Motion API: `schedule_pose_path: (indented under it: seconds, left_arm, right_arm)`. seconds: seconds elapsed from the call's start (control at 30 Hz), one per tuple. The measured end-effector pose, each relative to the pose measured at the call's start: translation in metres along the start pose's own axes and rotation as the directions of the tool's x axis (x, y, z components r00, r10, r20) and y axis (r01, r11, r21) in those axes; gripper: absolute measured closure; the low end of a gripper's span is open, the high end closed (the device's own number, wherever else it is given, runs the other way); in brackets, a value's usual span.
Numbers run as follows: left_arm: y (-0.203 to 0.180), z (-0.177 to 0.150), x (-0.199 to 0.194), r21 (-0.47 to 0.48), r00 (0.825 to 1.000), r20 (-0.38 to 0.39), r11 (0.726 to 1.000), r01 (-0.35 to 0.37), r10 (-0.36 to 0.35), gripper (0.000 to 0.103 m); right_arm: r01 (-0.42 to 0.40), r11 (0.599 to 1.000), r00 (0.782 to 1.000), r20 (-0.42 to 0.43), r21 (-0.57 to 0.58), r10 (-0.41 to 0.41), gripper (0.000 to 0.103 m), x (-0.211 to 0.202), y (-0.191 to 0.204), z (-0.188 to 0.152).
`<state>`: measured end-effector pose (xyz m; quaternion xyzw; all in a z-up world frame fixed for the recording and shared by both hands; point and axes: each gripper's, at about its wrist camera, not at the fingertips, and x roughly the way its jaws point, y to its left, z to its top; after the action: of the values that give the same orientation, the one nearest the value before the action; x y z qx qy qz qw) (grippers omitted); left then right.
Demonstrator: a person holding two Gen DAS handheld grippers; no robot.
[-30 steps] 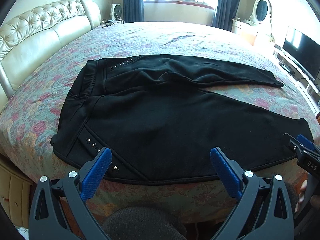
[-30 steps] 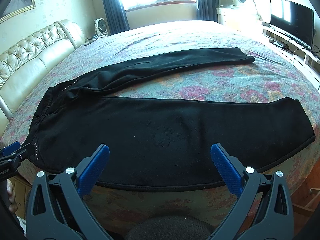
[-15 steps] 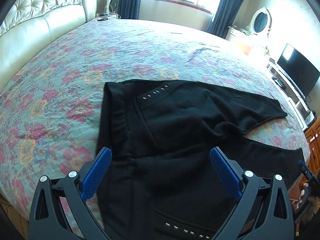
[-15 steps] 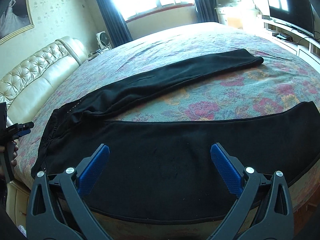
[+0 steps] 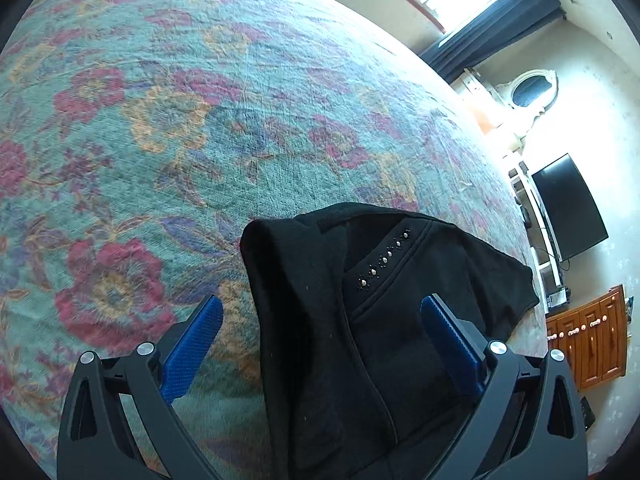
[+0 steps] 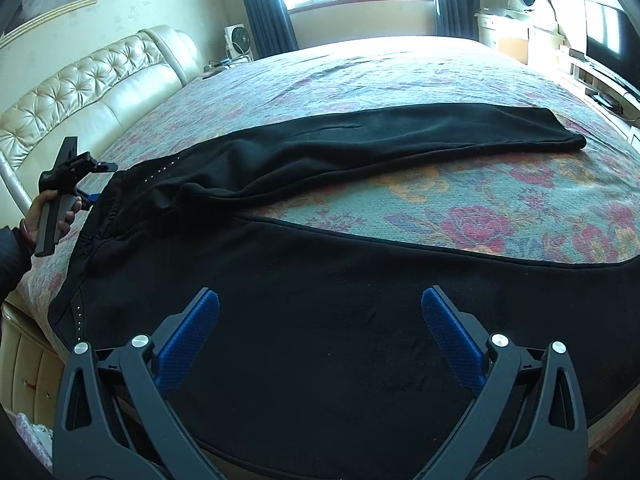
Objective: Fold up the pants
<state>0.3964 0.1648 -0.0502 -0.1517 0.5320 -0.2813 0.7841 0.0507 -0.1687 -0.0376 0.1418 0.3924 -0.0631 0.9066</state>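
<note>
My left black tongs with blue ribbed pads [image 5: 320, 344] are spread wide, tilted over to one side. My right black, blue-padded tongs [image 6: 320, 336] gape equally wide, held level. My left hand [image 6: 48, 216] grips its tool's dark handle, fingers wrapped around it.

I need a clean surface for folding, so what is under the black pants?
The black pants lie flat on the floral bedspread, which shows between and around both legs. Whatever lies directly beneath the fabric is covered.
</note>
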Motion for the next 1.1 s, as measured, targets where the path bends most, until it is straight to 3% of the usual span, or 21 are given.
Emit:
schedule_pose_path:
  seconds: [0.1,0.2,0.3,0.4,0.5,0.57,0.6,0.73,0.8,0.87,1.0,1.1]
  left_arm:
    - [0.001,0.008,0.009,-0.017,1.0,-0.014,1.0,0.005,-0.005,0.004]
    - [0.011,0.013,0.023,-0.054,0.995,-0.075,0.996,-0.066,0.061,0.005]
    - [0.01,0.014,0.027,-0.019,0.993,-0.09,0.996,-0.085,0.083,0.005]
    - [0.01,0.011,0.029,-0.003,0.991,-0.076,0.994,-0.106,0.106,0.005]
    - [0.002,0.006,0.03,0.096,0.986,-0.087,0.986,-0.135,0.144,0.005]
    - [-0.003,0.007,0.034,0.161,0.977,-0.112,0.974,-0.16,0.179,0.005]
    - [-0.004,0.007,0.034,0.167,0.976,-0.107,0.971,-0.17,0.19,0.005]
    - [-0.009,0.004,0.033,0.221,0.981,-0.085,0.963,-0.151,0.173,0.008]
    - [-0.013,0.002,0.034,0.276,0.977,-0.076,0.946,-0.171,0.199,0.024]
    - [-0.014,0.005,0.037,0.29,0.977,-0.078,0.942,-0.169,0.2,0.025]
    - [-0.002,0.019,0.037,0.211,0.988,-0.066,0.97,-0.122,0.139,0.024]
    - [0.007,0.031,0.041,0.135,0.995,-0.055,0.988,-0.076,0.084,0.02]
  right_arm:
    - [-0.029,0.999,0.999,-0.02,-0.018,0.029,0.002,0.008,0.003,0.001]
    - [-0.064,0.997,0.998,-0.028,-0.047,0.063,0.002,0.012,0.006,0.008]
    - [-0.133,0.988,0.99,-0.05,-0.078,0.13,0.002,0.02,0.007,0.031]
    - [-0.239,0.968,0.969,-0.077,-0.079,0.233,0.002,0.036,-0.002,0.076]
    - [-0.34,0.929,0.935,-0.157,-0.143,0.318,0.002,0.069,-0.01,0.134]
    - [-0.353,0.91,0.928,-0.203,-0.219,0.311,0.002,0.094,-0.01,0.173]
    - [-0.381,0.889,0.914,-0.25,-0.252,0.321,0.002,0.111,-0.01,0.192]
    - [-0.377,0.852,0.899,-0.366,-0.363,0.242,0.002,0.175,-0.014,0.251]
    - [-0.381,0.834,0.888,-0.408,-0.398,0.211,0.002,0.2,-0.014,0.272]
    - [-0.395,0.798,0.875,-0.451,-0.456,0.175,0.002,0.22,-0.007,0.281]
    - [-0.391,0.721,0.842,-0.539,-0.572,0.029,0.006,0.259,0.003,0.278]
    - [-0.425,0.679,0.795,-0.606,-0.599,-0.038,0.006,0.275,0.002,0.268]
